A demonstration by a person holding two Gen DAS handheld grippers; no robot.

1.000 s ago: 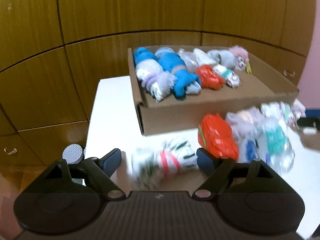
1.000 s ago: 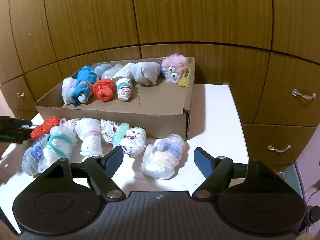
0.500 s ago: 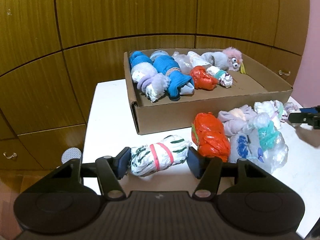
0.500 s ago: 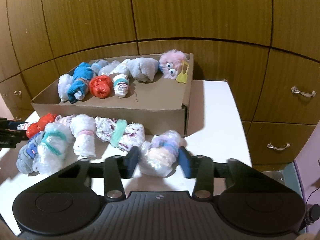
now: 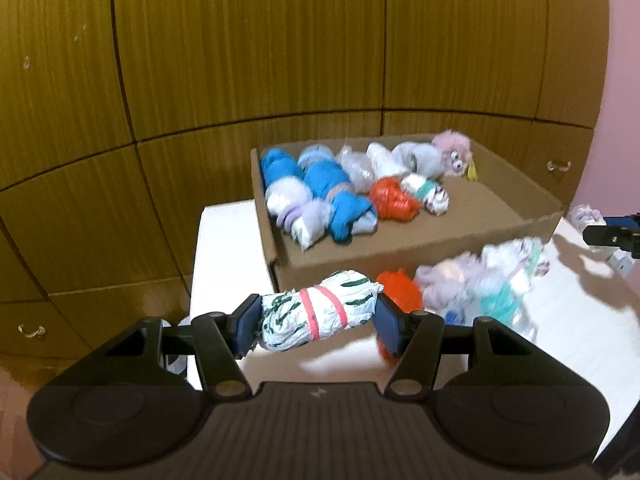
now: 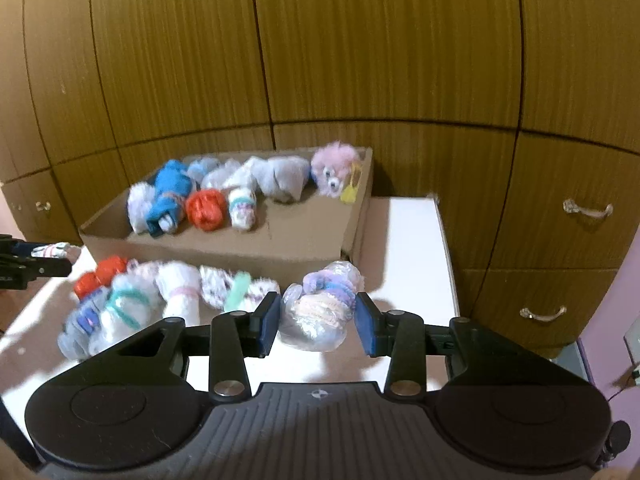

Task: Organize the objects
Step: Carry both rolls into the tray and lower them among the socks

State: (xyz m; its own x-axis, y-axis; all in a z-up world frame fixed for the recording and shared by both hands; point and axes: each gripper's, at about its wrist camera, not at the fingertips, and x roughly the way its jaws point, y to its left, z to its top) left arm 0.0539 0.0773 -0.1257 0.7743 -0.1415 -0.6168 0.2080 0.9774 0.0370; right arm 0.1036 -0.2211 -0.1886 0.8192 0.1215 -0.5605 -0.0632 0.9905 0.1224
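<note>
My left gripper (image 5: 318,322) is shut on a white sock roll with green marks and pink bands (image 5: 318,314) and holds it above the white table (image 5: 228,248). My right gripper (image 6: 317,323) is shut on a clear-wrapped bundle with purple and peach bands (image 6: 318,312), lifted off the table (image 6: 408,248). The open cardboard box (image 5: 400,248) stands behind, also in the right wrist view (image 6: 224,254), with several rolled socks and a pink fuzzy toy (image 6: 334,168) along its back. Several more bundles (image 6: 160,300) lie in a row before the box.
Wooden cabinet panels (image 6: 360,60) with drawer handles (image 6: 586,210) rise close behind and to the right of the table. A red bundle (image 5: 400,286) lies just behind my left fingers. The table's left edge (image 5: 196,264) drops off beside the box.
Both grippers closed on their bundles and lifted them off the table. The view of each camera rose and the box looks farther away.
</note>
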